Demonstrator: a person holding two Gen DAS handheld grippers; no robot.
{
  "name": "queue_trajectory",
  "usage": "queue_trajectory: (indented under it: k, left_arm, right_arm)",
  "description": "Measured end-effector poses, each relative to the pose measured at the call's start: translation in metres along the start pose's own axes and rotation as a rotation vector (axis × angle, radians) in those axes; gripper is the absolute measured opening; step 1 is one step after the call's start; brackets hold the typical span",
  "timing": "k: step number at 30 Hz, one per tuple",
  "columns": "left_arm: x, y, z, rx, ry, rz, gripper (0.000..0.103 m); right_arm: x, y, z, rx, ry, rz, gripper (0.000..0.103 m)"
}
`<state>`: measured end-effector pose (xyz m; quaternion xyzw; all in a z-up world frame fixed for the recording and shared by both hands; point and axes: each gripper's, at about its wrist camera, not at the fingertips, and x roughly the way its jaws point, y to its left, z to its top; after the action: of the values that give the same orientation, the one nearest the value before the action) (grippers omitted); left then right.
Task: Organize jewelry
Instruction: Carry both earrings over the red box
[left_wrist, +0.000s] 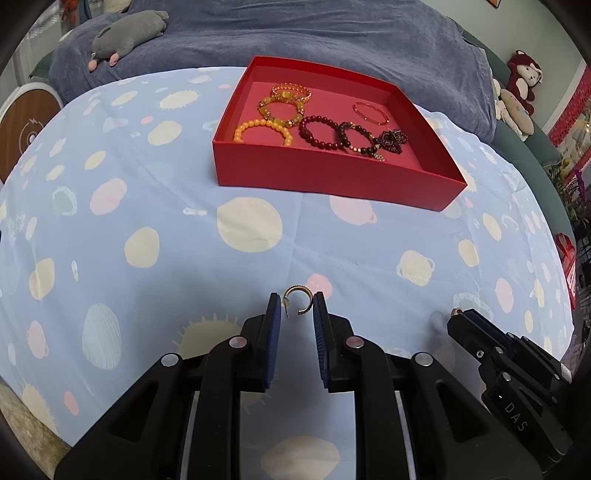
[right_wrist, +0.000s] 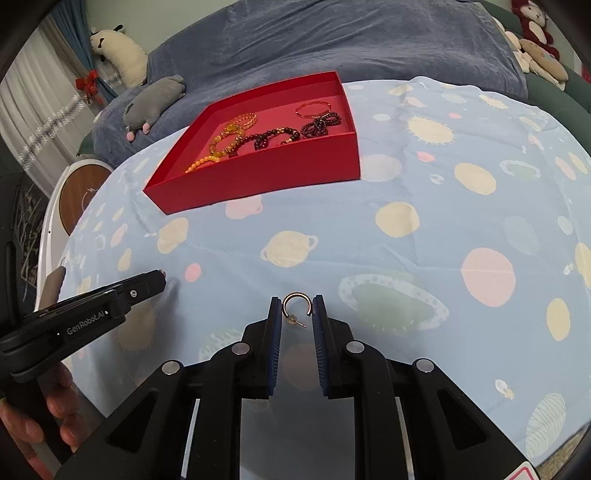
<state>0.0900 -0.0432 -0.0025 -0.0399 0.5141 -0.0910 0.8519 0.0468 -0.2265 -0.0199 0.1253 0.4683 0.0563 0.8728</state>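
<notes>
Left gripper (left_wrist: 297, 306) & right gripper (right_wrist: 297, 308) each pinch a gold hoop earring (left_wrist: 300, 301) above the table, red box (left_wrist: 332, 177) w/ bracelets dead ahead, slightly nearer the left.

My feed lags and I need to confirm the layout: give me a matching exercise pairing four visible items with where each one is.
Column one:
1. gold hoop earring with a post
2. orange beaded bracelet
3. thin gold bangle
4. grey plush toy

Column two:
A. on the dark blue blanket behind the table
B. far right part of the open red cardboard box
C. between the blue pads of the left gripper
D. near left part of the red box

Pairs: 1-C, 2-D, 3-B, 4-A
</notes>
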Motion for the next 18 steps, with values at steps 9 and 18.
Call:
queue_trajectory:
  k: [9, 18]
  left_arm:
    - [0.002, -0.004, 0.022, 0.017, -0.024, 0.003, 0.017]
    - [0.002, -0.010, 0.057, 0.022, -0.060, -0.008, 0.018]
  right_arm:
    - [0.006, 0.017, 0.020, -0.026, -0.019, 0.029, 0.017]
    - [0.010, 0.023, 0.054, -0.039, -0.063, 0.043, 0.017]
